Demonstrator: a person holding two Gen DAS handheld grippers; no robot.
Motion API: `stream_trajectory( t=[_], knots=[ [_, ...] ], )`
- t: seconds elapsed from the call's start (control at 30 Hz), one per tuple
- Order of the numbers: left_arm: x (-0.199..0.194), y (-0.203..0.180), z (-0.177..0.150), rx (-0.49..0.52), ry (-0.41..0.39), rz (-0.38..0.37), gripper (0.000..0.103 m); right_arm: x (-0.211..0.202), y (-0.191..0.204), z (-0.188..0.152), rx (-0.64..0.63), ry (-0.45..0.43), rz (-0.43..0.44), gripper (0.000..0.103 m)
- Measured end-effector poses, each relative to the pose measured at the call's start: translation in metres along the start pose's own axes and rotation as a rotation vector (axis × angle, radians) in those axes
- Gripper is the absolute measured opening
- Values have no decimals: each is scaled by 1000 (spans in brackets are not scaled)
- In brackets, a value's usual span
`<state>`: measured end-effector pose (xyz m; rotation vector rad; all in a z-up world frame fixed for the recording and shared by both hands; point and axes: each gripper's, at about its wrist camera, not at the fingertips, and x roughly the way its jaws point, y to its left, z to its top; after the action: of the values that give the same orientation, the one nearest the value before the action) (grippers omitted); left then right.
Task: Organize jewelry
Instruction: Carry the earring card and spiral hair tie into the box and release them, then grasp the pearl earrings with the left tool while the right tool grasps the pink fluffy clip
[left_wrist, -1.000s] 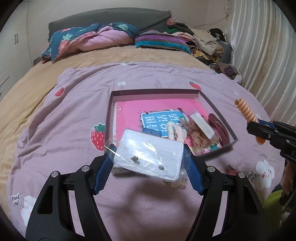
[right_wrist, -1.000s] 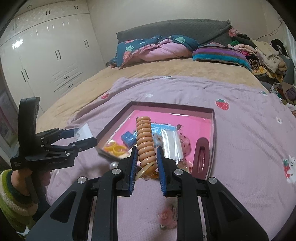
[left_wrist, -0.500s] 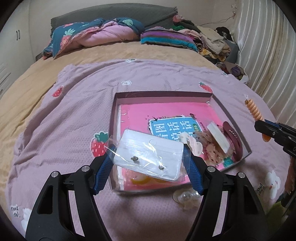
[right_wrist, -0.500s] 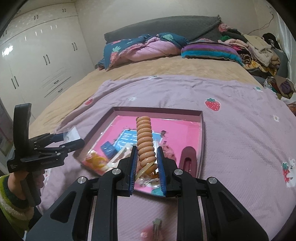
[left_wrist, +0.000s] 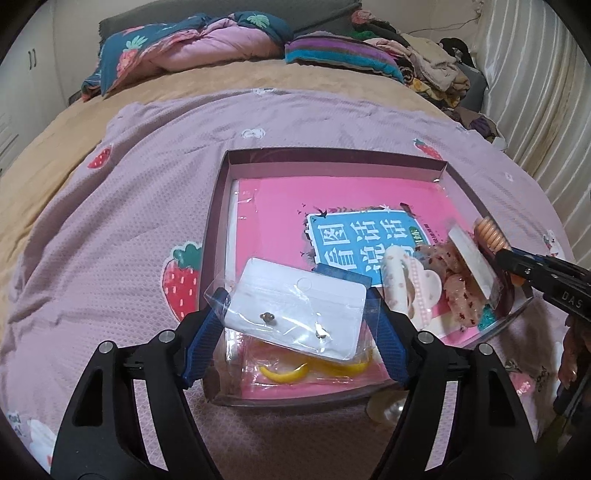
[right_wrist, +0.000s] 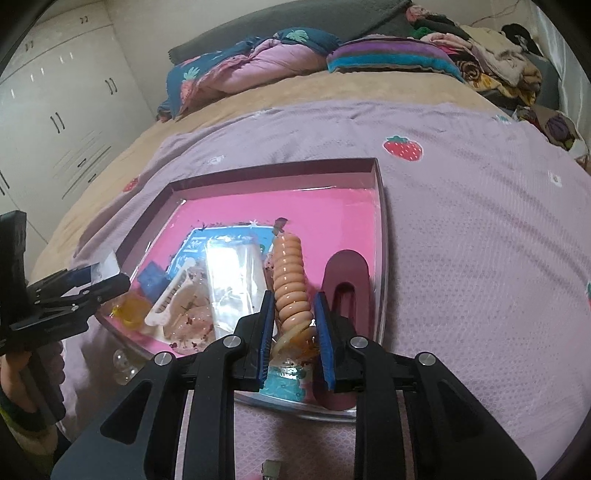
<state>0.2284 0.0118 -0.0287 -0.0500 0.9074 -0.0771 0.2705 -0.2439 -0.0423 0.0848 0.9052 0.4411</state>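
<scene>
Orange spiral hair coil (right_wrist: 291, 280) stands between opening right gripper (right_wrist: 293, 341) jaws; left gripper (left_wrist: 297, 332) likewise loosens around the bagged white earring card (left_wrist: 295, 314). Either may miss the shallow maroon tray (left_wrist: 332, 157).

A home bedroom: a bed (left_wrist: 155, 110) with rumpled quilts (right_wrist: 258, 55) at its head, white wardrobes (right_wrist: 62, 122) beside it.

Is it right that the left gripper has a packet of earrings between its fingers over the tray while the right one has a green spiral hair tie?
Not quite: the spiral hair tie between the right gripper's fingers is peach-orange, not green, as the right wrist view shows. The rest holds: the earring packet sits between the left gripper's fingers over the tray.
</scene>
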Motion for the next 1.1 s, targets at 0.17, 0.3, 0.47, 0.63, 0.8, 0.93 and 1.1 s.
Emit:
stream_trajectory(
  t=[0.17, 0.3, 0.47, 0.63, 0.8, 0.93, 1.1],
  knots=[
    [-3, -2, -1, 10, -7, -4, 79, -18, 2, -4, -1, -38, 6, 55],
    [-14, -8, -7, 21, -23, -7, 86, -38, 4, -14, -13, -54, 27, 64],
    [-32, -13, -17, 27, -41, -25, 89, -55, 9, -37, -45, -32, 49, 73],
    [-41, -21, -30, 43, -29, -40, 89, -61, 16, -63, -92, 19, 54, 74],
    [-38, -29, -45, 59, 9, -54, 89, -57, 20, -85, -108, 70, 64, 74],
    [-35, -34, -56, 64, 34, -67, 89, -47, 23, -99, -130, 120, 65, 74],
    [-24, -41, -69, 62, 71, -85, 89, -35, 26, -107, -146, 141, 51, 72]
  ],
)
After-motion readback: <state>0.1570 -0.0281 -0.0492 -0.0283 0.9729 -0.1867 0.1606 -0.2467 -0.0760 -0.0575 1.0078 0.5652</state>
